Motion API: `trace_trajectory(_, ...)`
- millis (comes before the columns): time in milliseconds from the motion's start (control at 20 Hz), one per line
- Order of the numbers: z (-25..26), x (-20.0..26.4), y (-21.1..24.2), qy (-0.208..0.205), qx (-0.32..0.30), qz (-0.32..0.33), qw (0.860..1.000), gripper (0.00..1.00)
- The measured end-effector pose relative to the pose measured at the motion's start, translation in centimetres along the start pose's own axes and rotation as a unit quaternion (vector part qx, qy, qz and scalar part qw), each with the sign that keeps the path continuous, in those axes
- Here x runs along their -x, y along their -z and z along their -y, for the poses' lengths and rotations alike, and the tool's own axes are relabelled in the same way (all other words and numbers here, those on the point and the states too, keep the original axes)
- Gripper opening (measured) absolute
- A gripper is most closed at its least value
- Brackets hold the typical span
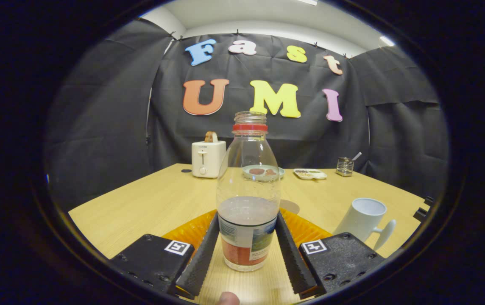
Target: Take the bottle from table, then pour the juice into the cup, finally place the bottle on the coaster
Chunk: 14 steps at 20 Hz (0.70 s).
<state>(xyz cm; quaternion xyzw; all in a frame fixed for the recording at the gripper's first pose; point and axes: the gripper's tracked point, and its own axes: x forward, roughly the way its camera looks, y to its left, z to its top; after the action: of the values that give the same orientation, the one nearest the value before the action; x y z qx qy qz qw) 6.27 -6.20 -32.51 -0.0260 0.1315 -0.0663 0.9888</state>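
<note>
Pale wood-grain tabletop (140,203) runs back to a black cloth wall under a white ceiling. At its near edge the gripper (247,248) has its two fingers (202,250) against either side of the bottle (247,203), pinching it at the labelled lower part. The bottle stands upright between them, clear plastic with no cap, a red ring round the open neck, and a brownish juice filling roughly its lower third. Whether its base touches the wood or sits just above it cannot be told. Behind the fingers and the bottle lies an orange ribbed coaster (183,232), its edges showing on both sides. A fingertip (228,298) of the person pokes up just behind the gripper. To the right of the gripper, near it, stands a white cup (363,218) with its handle turned toward the near right. Well beyond, by the wall, sit a white toaster (207,158) with something in its slot, a round plate (263,171) seen through the bottle, a small white tray (309,173), and a small holder (344,166) with a utensil in it.
</note>
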Motion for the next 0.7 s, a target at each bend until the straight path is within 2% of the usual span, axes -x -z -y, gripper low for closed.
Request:
trace_trajectory(50,-0.1,-0.1,-0.3,-0.004,-0.005,-0.001,1.0,0.8)
trace_trajectory(150,-0.3,-0.2,-1.0,-0.017,-0.012,-0.006,1.0,0.79)
trace_trajectory(300,0.6,0.1,-2.6,-0.012,-0.031,0.004,0.999,0.78)
trace_trajectory(500,1.0,0.6,-4.4,-0.025,-0.1,0.012,0.995,0.77)
trace_trajectory(700,0.5,1.1,-5.8,-0.047,-0.174,0.011,0.984,0.76)
